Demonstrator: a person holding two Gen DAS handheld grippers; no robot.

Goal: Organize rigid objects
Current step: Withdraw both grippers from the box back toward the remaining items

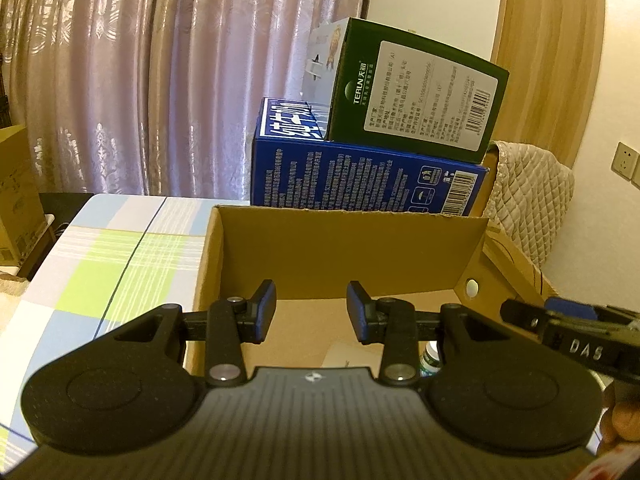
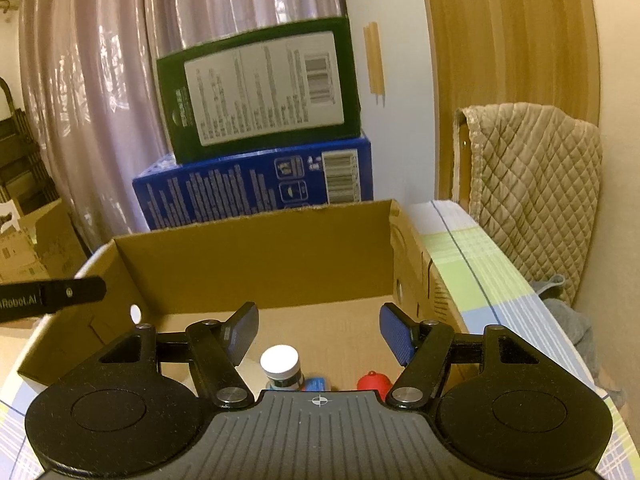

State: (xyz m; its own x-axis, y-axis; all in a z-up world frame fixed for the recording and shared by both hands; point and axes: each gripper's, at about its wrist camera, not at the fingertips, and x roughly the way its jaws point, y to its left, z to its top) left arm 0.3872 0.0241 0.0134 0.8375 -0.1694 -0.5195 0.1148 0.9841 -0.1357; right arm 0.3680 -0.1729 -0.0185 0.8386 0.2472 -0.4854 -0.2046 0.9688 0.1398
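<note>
An open cardboard box [image 1: 340, 252] stands on the table, and both grippers hover over its near edge. My left gripper [image 1: 312, 312] is open, its blue pads a narrow gap apart with nothing between them. My right gripper [image 2: 320, 332] is open wider and also empty. Inside the box [image 2: 256, 264], below the right gripper, stand a white-capped bottle [image 2: 280, 364], a small red object [image 2: 374, 382] and a blue item [image 2: 316, 384], each partly hidden by the gripper body. The left wrist view shows a sliver of a green-labelled bottle [image 1: 430, 360].
Behind the cardboard box, a green carton [image 1: 416, 92] lies on a blue carton [image 1: 360, 176]. The table has a checked cloth [image 1: 112, 264]. A quilted chair cover [image 2: 532, 184] stands at the right, curtains hang behind, and more cardboard boxes [image 1: 16, 200] sit at the far left.
</note>
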